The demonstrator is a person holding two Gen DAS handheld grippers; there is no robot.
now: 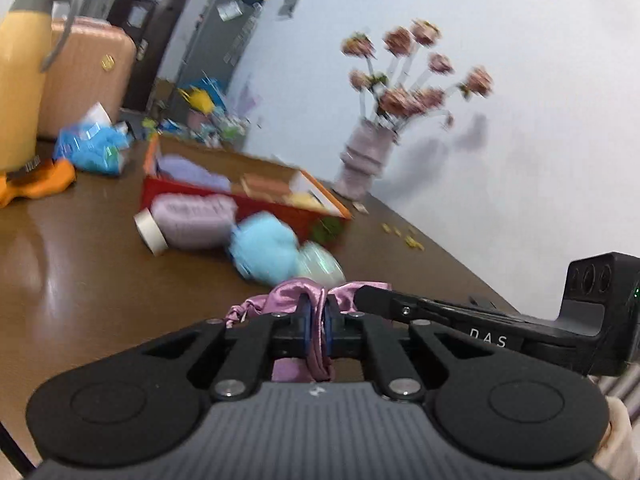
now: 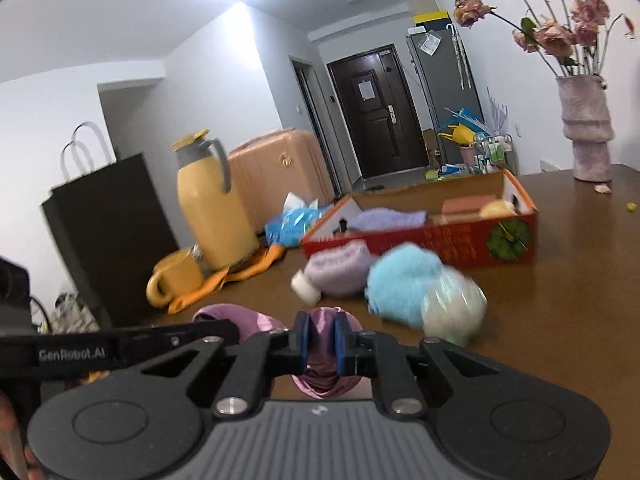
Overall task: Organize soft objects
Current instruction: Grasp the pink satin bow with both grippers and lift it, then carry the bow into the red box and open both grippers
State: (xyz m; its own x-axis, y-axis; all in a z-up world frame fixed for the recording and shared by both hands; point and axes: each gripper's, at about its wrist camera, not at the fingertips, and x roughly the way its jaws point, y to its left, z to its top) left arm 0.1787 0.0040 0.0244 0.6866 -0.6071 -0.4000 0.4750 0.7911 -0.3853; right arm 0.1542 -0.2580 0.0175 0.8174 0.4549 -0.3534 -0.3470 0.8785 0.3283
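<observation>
Both grippers are shut on the same pink satin cloth (image 1: 288,294), which also shows in the right wrist view (image 2: 320,336). My left gripper (image 1: 316,320) pinches a thin gathered part. My right gripper (image 2: 320,340) pinches a thicker fold; it appears at the right of the left wrist view (image 1: 372,294). Beyond them on the brown table lie a light blue fluffy cloth (image 1: 266,250) (image 2: 404,282), a rolled lilac towel (image 1: 192,220) (image 2: 340,272) and a pale green soft ball (image 1: 322,266) (image 2: 454,306). A red cardboard box (image 1: 240,200) (image 2: 440,240) behind them holds a lilac cloth and sponges.
A yellow thermos (image 2: 212,208) (image 1: 24,76), yellow mug (image 2: 176,280) and orange cloth (image 1: 36,184) stand at the left. A blue plastic pack (image 1: 92,148), pink suitcase (image 2: 276,176), black paper bag (image 2: 104,232) and vase of flowers (image 1: 364,160) (image 2: 586,128) surround the table (image 1: 80,280).
</observation>
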